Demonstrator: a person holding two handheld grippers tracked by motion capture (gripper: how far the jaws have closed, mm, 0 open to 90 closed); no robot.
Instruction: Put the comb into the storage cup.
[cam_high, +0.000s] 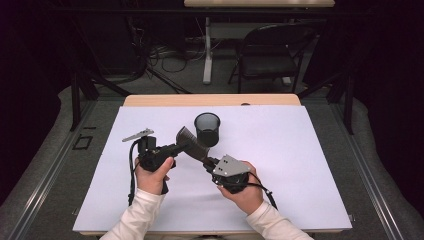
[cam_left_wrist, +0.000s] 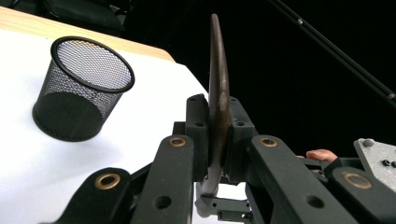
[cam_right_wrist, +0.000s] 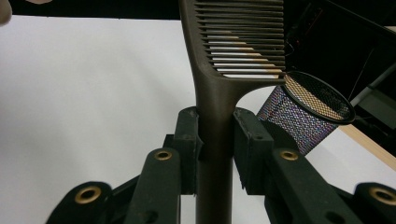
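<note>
Both claws, left (cam_high: 181, 147) and right (cam_high: 209, 161), clamp one brown comb (cam_high: 190, 141); a mesh pen cup (cam_high: 207, 128) stands empty at its 1 o'clock on the table (cam_high: 300, 150).

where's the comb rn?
High view: the comb is held above the white sheet near table centre, clamped between left claw and right claw, just in front of the mesh cup.

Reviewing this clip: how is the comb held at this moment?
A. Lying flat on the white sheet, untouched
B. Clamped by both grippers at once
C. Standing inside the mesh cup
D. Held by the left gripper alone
B: the left gripper and the right gripper each have both jaws shut on the comb, which is held beside the mesh cup.
</note>
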